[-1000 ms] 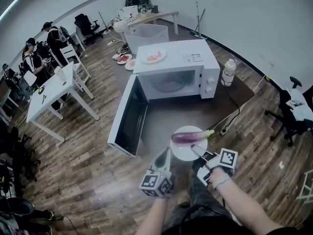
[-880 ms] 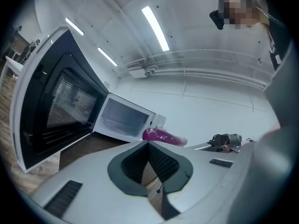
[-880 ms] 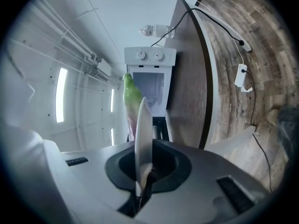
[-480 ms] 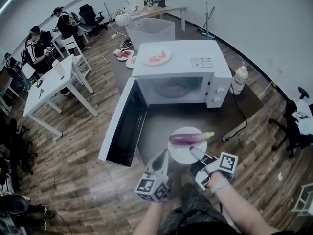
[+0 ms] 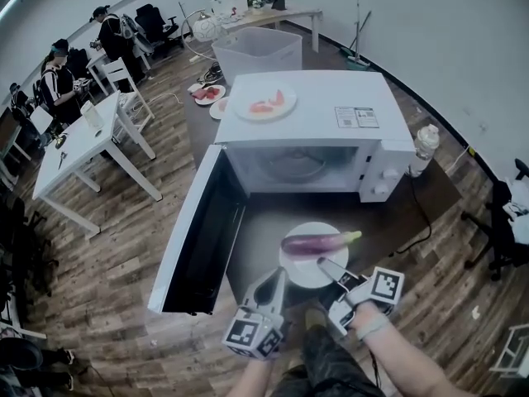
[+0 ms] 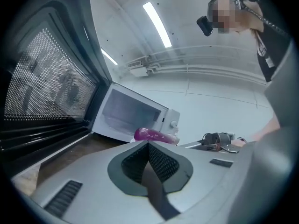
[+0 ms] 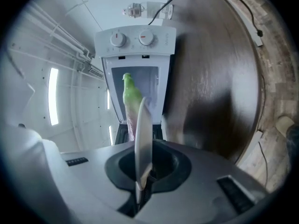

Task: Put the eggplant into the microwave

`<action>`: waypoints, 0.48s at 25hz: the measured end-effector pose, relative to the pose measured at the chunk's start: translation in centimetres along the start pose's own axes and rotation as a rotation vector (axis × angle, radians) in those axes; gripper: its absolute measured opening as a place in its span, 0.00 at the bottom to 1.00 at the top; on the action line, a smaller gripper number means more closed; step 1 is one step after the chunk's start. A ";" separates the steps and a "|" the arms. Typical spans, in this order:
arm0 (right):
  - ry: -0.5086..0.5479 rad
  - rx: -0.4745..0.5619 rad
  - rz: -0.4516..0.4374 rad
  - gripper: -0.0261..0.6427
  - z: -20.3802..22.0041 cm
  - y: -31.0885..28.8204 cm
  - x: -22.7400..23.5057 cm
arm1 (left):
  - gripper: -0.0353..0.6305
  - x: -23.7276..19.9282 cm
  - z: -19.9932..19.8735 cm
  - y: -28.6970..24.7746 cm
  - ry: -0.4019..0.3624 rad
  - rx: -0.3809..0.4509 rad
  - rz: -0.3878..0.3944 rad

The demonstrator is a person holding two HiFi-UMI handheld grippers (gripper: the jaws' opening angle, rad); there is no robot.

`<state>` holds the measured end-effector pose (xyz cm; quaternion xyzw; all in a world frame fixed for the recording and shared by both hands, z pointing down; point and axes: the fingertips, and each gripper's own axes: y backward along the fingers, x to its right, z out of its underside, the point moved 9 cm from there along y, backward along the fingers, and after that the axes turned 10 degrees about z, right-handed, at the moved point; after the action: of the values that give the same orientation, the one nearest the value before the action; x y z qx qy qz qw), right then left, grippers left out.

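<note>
A purple eggplant [image 5: 318, 242] with a green stem lies on a white plate [image 5: 307, 270], held in front of the white microwave [image 5: 314, 106]. The microwave's door [image 5: 198, 230] hangs wide open to the left. My right gripper [image 5: 324, 265] is shut on the plate's near rim; in the right gripper view the plate [image 7: 142, 139] stands edge-on between the jaws, with the eggplant [image 7: 131, 97] beyond it. My left gripper [image 5: 275, 278] is shut and holds nothing, just left of the plate. In the left gripper view the eggplant [image 6: 152, 135] shows before the microwave cavity [image 6: 135, 115].
A plate of pink food [image 5: 264, 104] rests on top of the microwave. A water bottle [image 5: 423, 145] stands to its right, and a cable [image 5: 421, 222] runs across the floor. Behind are a clear bin [image 5: 256, 52], a white table [image 5: 74, 151] and people at the far left.
Both grippers and the plate with the eggplant have moved forward toward the open microwave, which now looms larger in the head view. Both grips are unchanged.
</note>
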<state>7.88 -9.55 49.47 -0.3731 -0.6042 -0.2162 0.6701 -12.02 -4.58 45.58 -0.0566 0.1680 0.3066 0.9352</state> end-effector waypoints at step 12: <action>-0.014 0.005 -0.014 0.05 -4.6 -5.4 -0.3 | 0.06 -3.7 -0.6 -4.7 0.014 0.029 -0.045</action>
<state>6.84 -16.53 50.51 -0.3688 -0.6120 -0.2167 0.6651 -12.19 -10.58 46.33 -0.0492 0.1775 0.2824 0.9414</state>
